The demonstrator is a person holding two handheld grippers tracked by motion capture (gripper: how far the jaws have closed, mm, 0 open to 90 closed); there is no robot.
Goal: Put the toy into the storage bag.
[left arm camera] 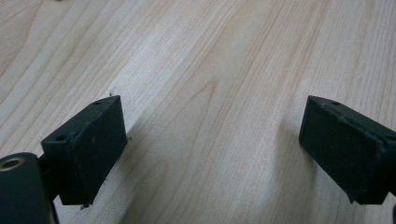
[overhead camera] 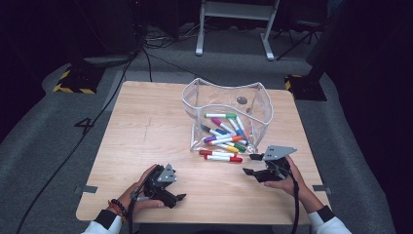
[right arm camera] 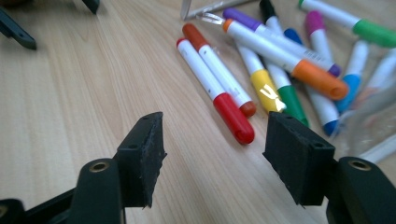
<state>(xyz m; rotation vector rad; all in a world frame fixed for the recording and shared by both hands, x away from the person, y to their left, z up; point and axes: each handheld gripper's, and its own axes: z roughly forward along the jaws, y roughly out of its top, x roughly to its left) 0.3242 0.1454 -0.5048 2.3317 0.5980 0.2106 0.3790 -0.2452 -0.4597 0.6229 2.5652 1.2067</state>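
A clear plastic container stands on the wooden table and holds several coloured markers. Two red-capped markers lie side by side on the table just in front of it. My right gripper is low over the table to their right and points at them. In the right gripper view its jaws stand open with nothing between them, and the red-capped markers lie just ahead. My left gripper rests near the front edge. It is open over bare wood.
Orange, yellow, green, blue and purple markers are piled beside the two red ones. Bare wood covers the table's left half. Beyond the table are grey floor, cables and a white stand's legs.
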